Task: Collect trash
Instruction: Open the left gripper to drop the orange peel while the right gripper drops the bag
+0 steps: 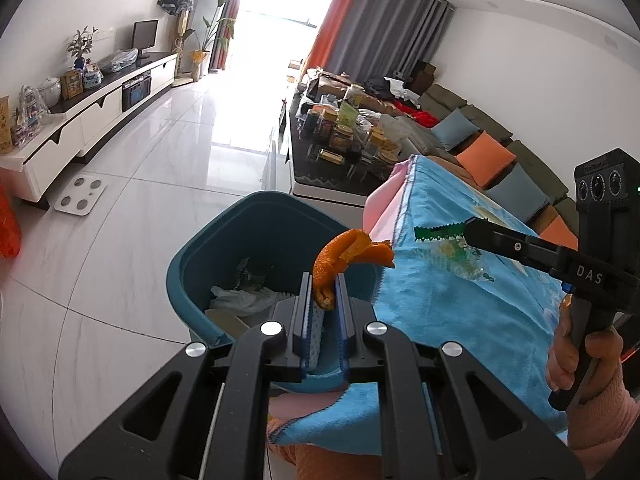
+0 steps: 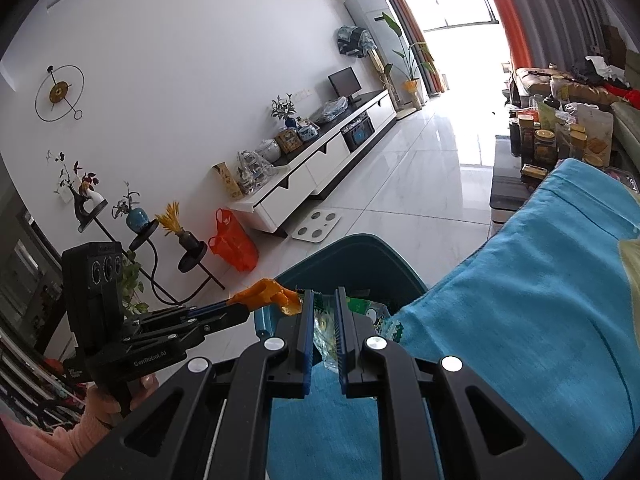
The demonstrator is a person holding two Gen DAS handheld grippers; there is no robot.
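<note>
**Peel and wrapper poised at the bin**

Peel [image 1: 344, 256] sits pinched in the left gripper [image 1: 323, 300], whose jaws are closed on it; the right gripper [image 2: 323, 320] has its jaws closed on a green-edged wrapper [image 2: 360, 308]. The bin [image 1: 240, 232] opens just ahead of and below both sets of jaws, beside the blue cloth [image 1: 460, 300]. Best to carry each piece fully past the near rim before opening the jaws, so that neither lands on the cloth or the floor.
</note>
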